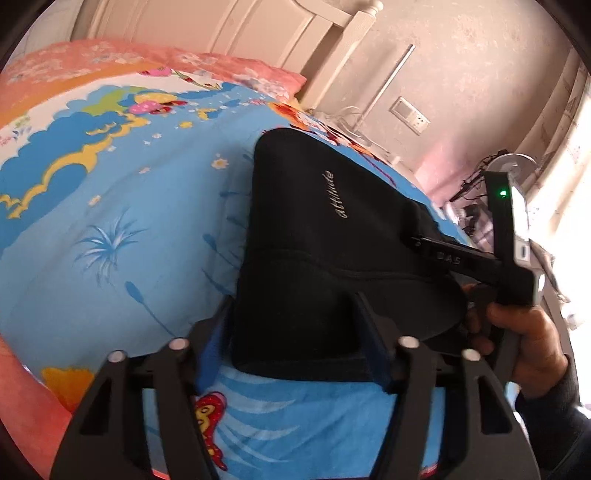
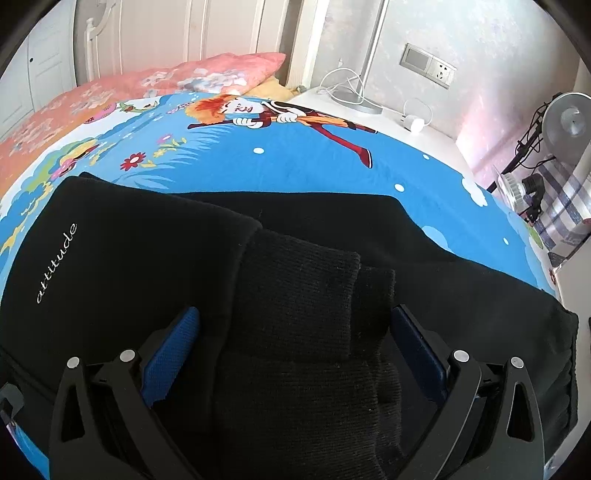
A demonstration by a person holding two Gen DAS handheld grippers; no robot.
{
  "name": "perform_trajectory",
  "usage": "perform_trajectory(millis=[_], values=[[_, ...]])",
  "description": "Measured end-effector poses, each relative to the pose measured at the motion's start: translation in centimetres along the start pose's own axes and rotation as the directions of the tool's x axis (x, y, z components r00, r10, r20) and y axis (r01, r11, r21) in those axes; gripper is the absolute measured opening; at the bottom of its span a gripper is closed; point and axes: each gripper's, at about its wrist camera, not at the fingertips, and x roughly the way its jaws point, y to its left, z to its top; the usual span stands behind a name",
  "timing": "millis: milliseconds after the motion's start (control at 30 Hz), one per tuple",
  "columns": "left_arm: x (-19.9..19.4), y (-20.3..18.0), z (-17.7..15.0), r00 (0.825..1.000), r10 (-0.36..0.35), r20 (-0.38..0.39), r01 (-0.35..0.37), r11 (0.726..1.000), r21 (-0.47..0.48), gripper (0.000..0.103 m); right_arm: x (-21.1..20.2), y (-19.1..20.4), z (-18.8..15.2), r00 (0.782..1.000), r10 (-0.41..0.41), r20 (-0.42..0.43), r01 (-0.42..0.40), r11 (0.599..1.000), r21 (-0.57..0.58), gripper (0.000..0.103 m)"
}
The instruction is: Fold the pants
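Black pants (image 1: 325, 229) with white "attitude" lettering lie folded over on the blue cartoon bedsheet (image 1: 110, 240). My left gripper (image 1: 295, 332) is open, its blue-padded fingers standing either side of the near edge of the pants. In the right wrist view the pants (image 2: 147, 251) fill the lower half, with the ribbed cuffs (image 2: 306, 295) lying between the fingers. My right gripper (image 2: 295, 332) is open, fingers apart around the cuffs. The right gripper's body also shows in the left wrist view (image 1: 509, 251), held by a hand at the far side of the pants.
A pink floral pillow (image 2: 207, 74) lies at the head of the bed by the cream headboard (image 1: 229, 29). A white bedside table (image 2: 369, 110) with a lamp base and charger cable stands at the right. A fan and a checked cloth (image 2: 565, 199) are beyond the bed's right edge.
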Motion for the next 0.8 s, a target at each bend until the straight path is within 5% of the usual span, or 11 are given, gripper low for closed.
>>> perform_trajectory(millis=[133,467,667,800], values=[[-0.5,0.0,0.0,1.0,-0.014,0.013,0.014,1.0,-0.007,0.054,0.0,0.1,-0.1,1.0,0.003,0.002,-0.003,1.0,0.003,0.098],[-0.1,0.8,0.1,0.999,-0.046,0.011,0.047,0.996,-0.074,0.058,0.0,0.0,-0.1,1.0,0.006,0.007,-0.006,1.0,0.008,0.098],[-1.1,1.5,0.6,0.988,-0.156,0.016,0.156,0.979,-0.133,0.052,0.0,-0.1,-0.2,1.0,0.009,0.009,-0.009,1.0,0.011,0.098],[-0.2,1.1,0.3,0.994,-0.104,-0.02,0.101,0.986,-0.129,0.057,0.1,-0.1,-0.1,1.0,0.015,0.007,-0.015,1.0,0.015,0.098]])
